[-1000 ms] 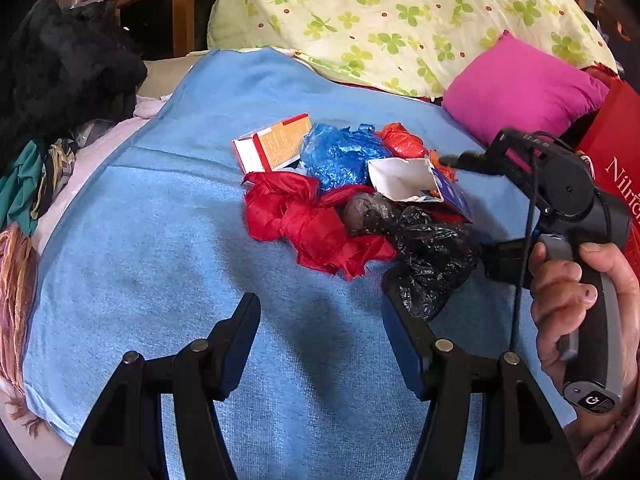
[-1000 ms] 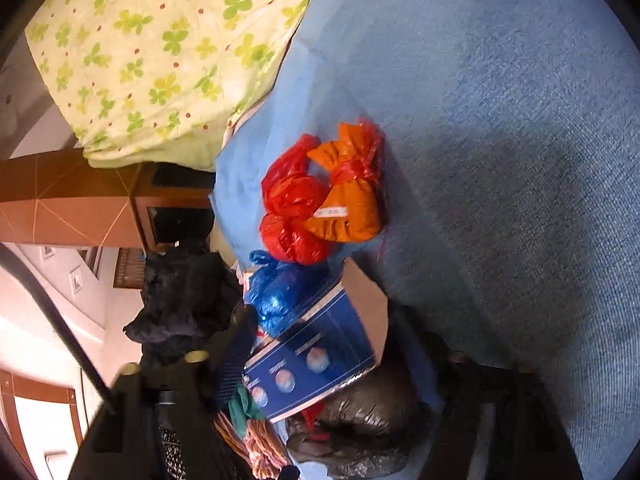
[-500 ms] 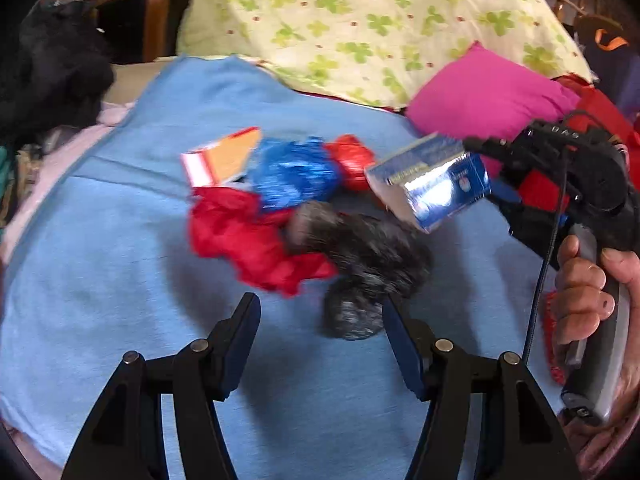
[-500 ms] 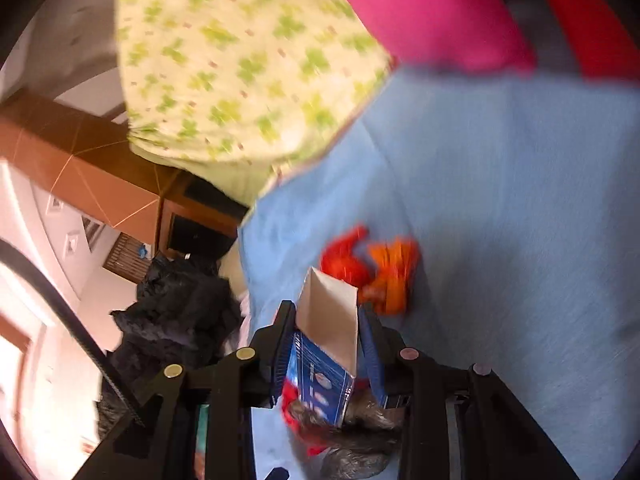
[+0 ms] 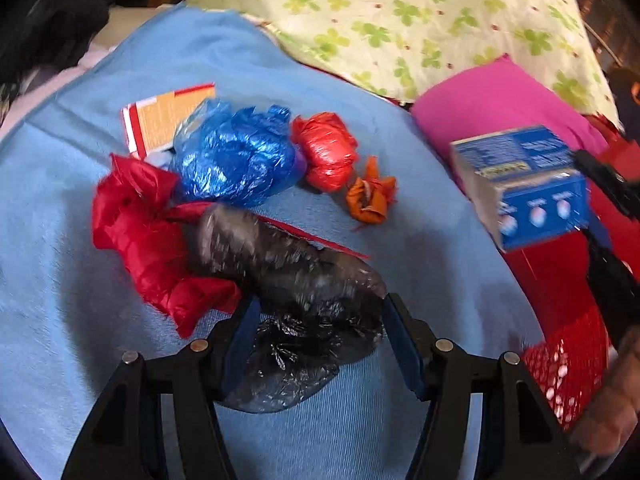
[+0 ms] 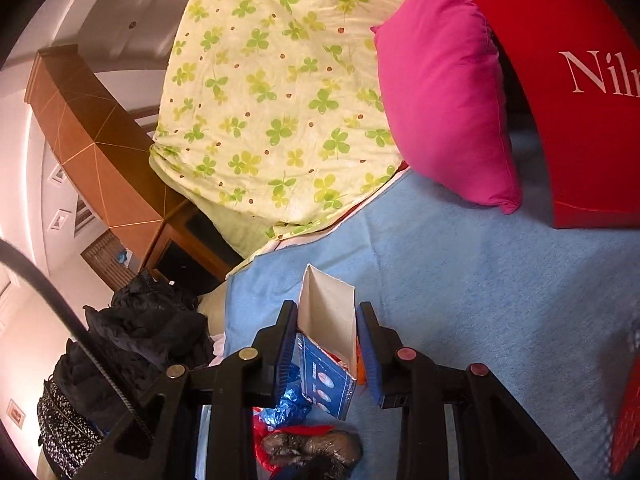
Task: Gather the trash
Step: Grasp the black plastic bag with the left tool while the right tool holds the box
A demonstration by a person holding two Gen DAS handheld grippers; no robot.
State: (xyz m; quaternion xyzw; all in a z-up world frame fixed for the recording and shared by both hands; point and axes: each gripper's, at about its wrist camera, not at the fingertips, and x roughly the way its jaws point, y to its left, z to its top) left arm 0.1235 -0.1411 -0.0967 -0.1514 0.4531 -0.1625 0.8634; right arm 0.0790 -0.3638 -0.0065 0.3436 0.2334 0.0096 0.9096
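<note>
Trash lies on a blue blanket (image 5: 60, 320). My left gripper (image 5: 318, 340) is open, its fingers on either side of a crumpled black plastic bag (image 5: 296, 292). Beyond it lie a red bag (image 5: 140, 232), a blue bag (image 5: 236, 160), a small red bundle (image 5: 326, 150), an orange bundle (image 5: 370, 196) and a red-and-orange carton (image 5: 160, 118). My right gripper (image 6: 327, 344) is shut on a blue-and-white box (image 6: 326, 344) and holds it in the air; the box also shows at the right of the left wrist view (image 5: 524, 184).
A red mesh basket (image 5: 568, 360) stands at the right edge by my right hand. A pink pillow (image 6: 444, 88), a clover-print quilt (image 6: 272, 92) and a red bag with white lettering (image 6: 580, 80) lie beyond. Dark clothes (image 6: 132, 340) are heaped at the left.
My right gripper has closed on the blue box, lifted it off the pile and carried it right. My left gripper has moved forward until its fingers straddle the black bag.
</note>
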